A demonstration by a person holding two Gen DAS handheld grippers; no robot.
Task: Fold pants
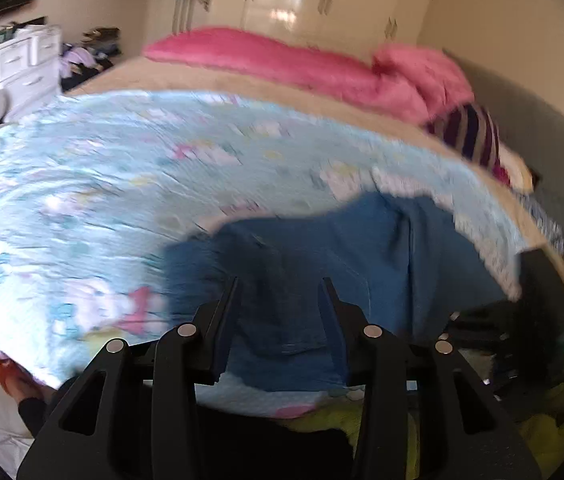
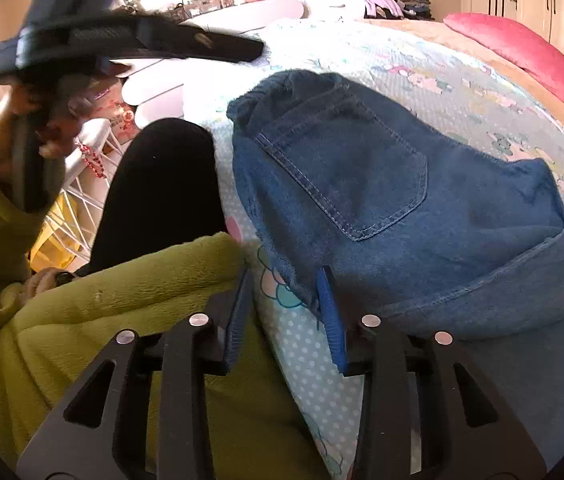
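1 pair of blue jeans (image 2: 382, 184) lies folded on the pale blue bedspread (image 2: 422, 64) by the bed's near edge. 2 grippers, left (image 1: 279, 292) and right (image 2: 286, 284), both parted, gripping nothing.

The blue denim pants (image 2: 382, 184) are lying folded into a compact bundle on the pale patterned bedspread (image 2: 442, 76). A back pocket (outlined in light stitching) is facing up, near the bed's edge.
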